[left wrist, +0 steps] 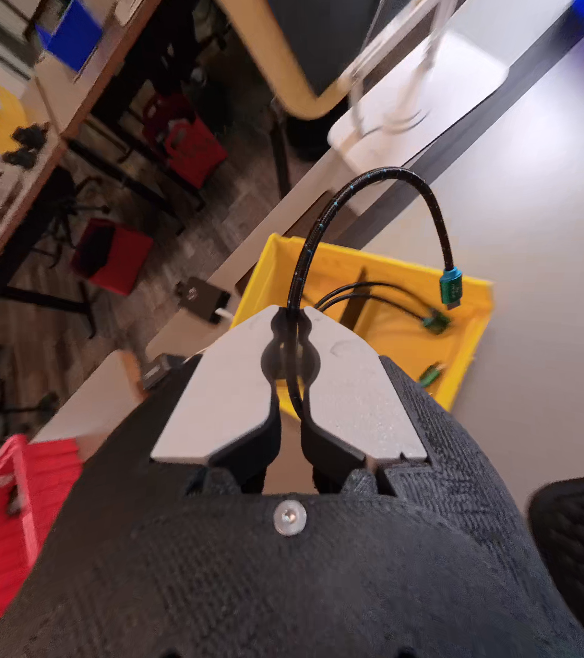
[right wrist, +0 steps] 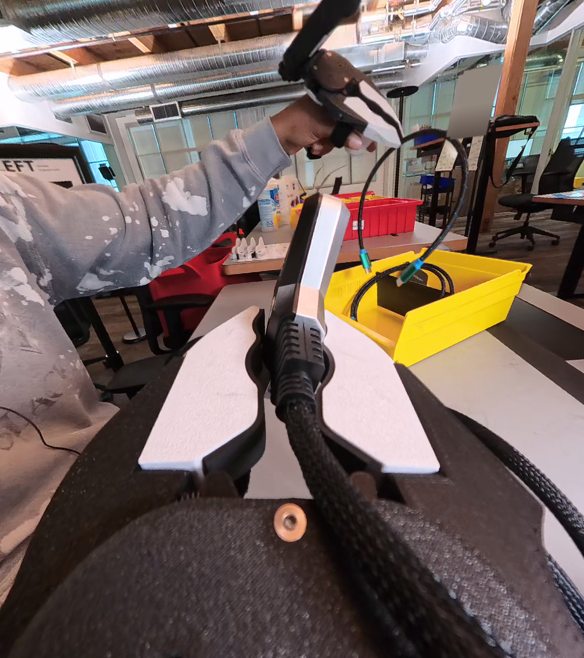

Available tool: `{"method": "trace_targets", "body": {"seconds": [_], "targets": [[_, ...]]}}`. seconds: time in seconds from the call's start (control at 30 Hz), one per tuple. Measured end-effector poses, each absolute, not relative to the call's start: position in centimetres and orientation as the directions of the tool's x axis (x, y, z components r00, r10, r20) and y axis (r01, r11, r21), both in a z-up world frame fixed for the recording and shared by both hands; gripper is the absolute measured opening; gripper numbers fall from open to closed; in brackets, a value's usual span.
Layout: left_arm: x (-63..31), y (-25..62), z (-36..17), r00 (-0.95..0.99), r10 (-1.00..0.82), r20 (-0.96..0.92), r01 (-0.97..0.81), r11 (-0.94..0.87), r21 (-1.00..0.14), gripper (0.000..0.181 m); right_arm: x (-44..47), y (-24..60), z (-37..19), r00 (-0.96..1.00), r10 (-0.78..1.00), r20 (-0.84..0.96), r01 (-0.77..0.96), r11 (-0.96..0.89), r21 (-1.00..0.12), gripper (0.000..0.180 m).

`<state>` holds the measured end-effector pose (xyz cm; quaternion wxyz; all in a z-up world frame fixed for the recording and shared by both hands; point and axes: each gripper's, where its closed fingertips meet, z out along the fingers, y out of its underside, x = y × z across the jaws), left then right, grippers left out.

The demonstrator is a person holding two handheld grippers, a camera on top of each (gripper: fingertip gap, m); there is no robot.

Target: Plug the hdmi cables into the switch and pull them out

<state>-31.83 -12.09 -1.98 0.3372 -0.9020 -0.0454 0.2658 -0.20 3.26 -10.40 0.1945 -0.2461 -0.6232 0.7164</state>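
The left gripper (left wrist: 292, 315) has its white fingers closed on a black braided HDMI cable (left wrist: 322, 220) flecked with blue, pinching it right at the tips; from there the cable arches up and over, and its teal-green plug (left wrist: 450, 286) hangs in the air above the yellow bin (left wrist: 468, 359). In the right wrist view the same gripper (right wrist: 388, 137) is held high by a person's hand (right wrist: 304, 128) in a grey, white-spattered sleeve (right wrist: 162, 217), with the cable looping below it and both teal plugs (right wrist: 412, 270) dangling over the bin. The right gripper (right wrist: 292, 320) is shut on the switch (right wrist: 313, 249), a slim black and silver box standing tilted upright between its fingers, gripped at the ribbed black strain relief where a thick braided lead (right wrist: 340, 480) enters. More cables with green plugs (left wrist: 434, 322) lie in the yellow bin, beside what may be a black box, though blur makes that uncertain. The plugs carry small print and a framed sign (right wrist: 23, 167) behind the sleeve bears bold lettering. The bin sits on a pale table (right wrist: 497, 402), well apart from the switch.
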Motion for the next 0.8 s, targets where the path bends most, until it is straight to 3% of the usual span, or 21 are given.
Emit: {"method": "trace_targets", "body": {"seconds": [0.1,0.2,0.3,0.43,0.63,0.8], "targets": [[-26.7,-10.0,-2.0,0.954,0.193,-0.228,-0.037,-0.680,-0.732,0.007,0.1,3.5,-9.8,-0.800,0.592,-0.097,0.008,-0.151,-0.988,0.026],[-21.2,-7.8,-5.7,0.990,0.092,0.104,0.139,-0.626,-0.767,0.007,0.5,3.8,-9.2,-0.794,0.602,-0.087,-0.008,-0.153,-0.988,0.025],[-16.9,-6.3,-11.8,0.913,0.049,0.406,0.352,-0.598,-0.720,0.007,0.8,4.3,-9.1,-0.775,0.628,-0.076,-0.012,-0.135,-0.991,0.026],[-14.2,-6.3,-20.6,0.806,0.110,0.582,0.530,-0.573,-0.625,0.008,1.5,4.8,-10.1,-0.742,0.667,-0.061,0.000,-0.091,-0.996,0.026],[-12.3,-9.4,-27.6,0.742,0.232,0.629,0.635,-0.545,-0.547,0.008,2.1,5.2,-11.6,-0.729,0.680,-0.076,0.028,-0.080,-0.996,0.026],[-13.2,-11.1,-26.5,0.935,0.199,0.293,0.350,-0.637,-0.686,0.015,1.7,4.9,-12.3,-0.736,0.671,-0.094,0.053,-0.082,-0.995,0.026]]}}
